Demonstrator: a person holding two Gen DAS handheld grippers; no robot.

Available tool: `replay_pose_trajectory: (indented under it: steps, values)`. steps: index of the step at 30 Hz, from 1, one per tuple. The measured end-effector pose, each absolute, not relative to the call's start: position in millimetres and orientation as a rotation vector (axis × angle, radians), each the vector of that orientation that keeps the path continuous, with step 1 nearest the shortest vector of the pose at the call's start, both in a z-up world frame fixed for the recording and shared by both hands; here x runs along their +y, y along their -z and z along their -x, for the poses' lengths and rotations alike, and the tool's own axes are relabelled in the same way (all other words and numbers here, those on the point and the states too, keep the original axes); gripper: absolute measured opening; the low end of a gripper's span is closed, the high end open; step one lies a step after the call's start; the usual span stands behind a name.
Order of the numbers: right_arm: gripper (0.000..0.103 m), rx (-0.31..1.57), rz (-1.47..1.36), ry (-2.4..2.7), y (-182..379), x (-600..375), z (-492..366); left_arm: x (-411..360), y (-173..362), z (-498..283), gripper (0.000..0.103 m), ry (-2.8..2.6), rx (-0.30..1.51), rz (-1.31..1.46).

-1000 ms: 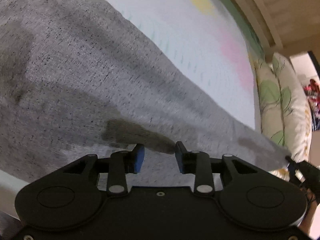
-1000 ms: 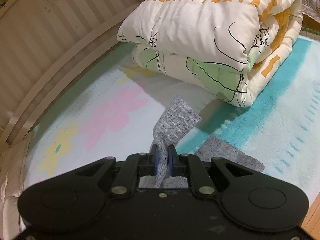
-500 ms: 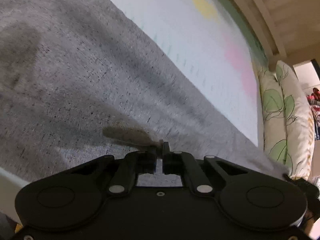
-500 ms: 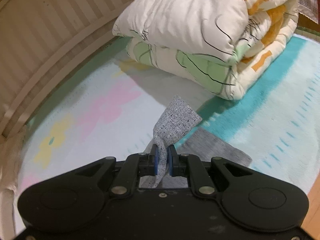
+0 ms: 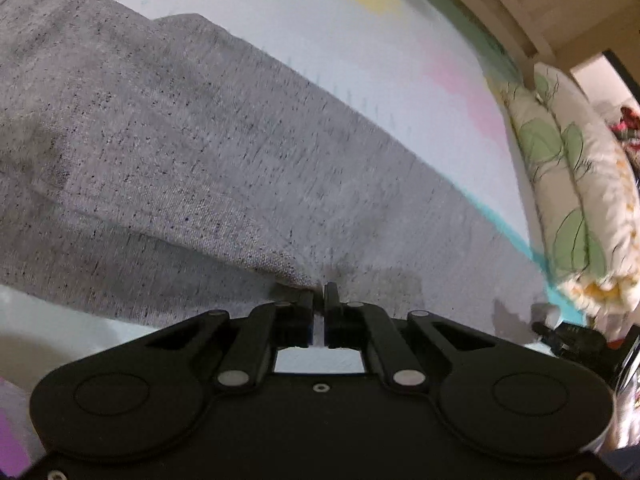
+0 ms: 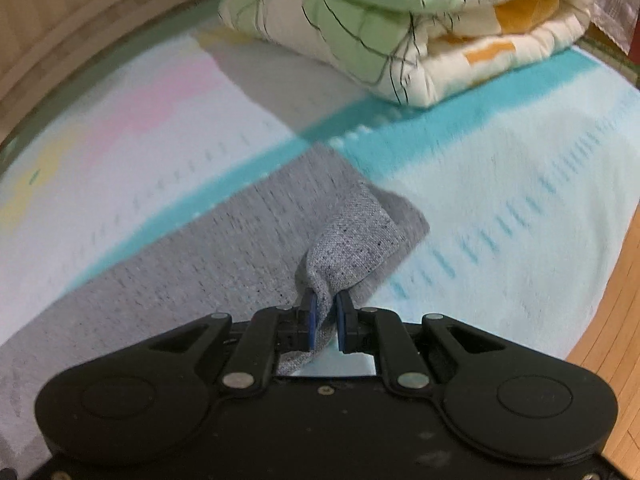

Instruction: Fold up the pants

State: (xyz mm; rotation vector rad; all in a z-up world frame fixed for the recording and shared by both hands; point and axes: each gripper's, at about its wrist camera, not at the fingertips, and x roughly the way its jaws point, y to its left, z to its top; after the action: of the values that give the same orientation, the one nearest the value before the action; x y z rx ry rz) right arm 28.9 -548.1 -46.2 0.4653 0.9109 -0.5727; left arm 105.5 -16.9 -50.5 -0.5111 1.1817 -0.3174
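Note:
Grey speckled pants [image 5: 192, 152] lie spread over a pastel flowered bed sheet [image 5: 360, 40]. My left gripper [image 5: 319, 298] is shut on a pinch of the pants' fabric, and a fold of cloth rises from the fingertips toward the left. In the right wrist view one pants leg [image 6: 224, 248] runs across the sheet. My right gripper [image 6: 324, 308] is shut on the leg's end, which bunches up between the blue pads [image 6: 310, 320], low over the bed. The right gripper's black body [image 5: 568, 336] also shows at the far right of the left wrist view.
A folded quilt [image 6: 400, 32] with green and orange prints lies at the back of the bed. A wooden bed frame [image 6: 80, 20] curves along the far side. Wooden floor [image 6: 612, 300] shows past the bed's right edge. The sheet [image 6: 520, 200] right of the leg is bare.
The left jaws closed on the pants' fabric and pulled up a fold. The right gripper sank toward the bed with the leg end, and the leg now lies longer on the sheet.

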Motion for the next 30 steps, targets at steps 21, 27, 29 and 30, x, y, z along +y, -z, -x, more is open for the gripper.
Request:
replay_pose_trajectory:
  steps: [21, 27, 29, 30]
  values:
    - [0.013, 0.862, -0.341, 0.527, 61, -553, -42, -44, 62, -96, 0.008, 0.326, 1.192, 0.365]
    - [0.013, 0.881, -0.336, 0.595, 56, -547, -36, -53, 62, -100, 0.008, 0.327, 1.192, 0.339]
    - [0.013, 0.905, -0.356, 0.625, 53, -548, -36, -56, 62, -101, 0.008, 0.327, 1.192, 0.336]
    - [0.014, 0.921, -0.369, 0.64, 53, -549, -36, -55, 63, -101, 0.008, 0.328, 1.195, 0.334]
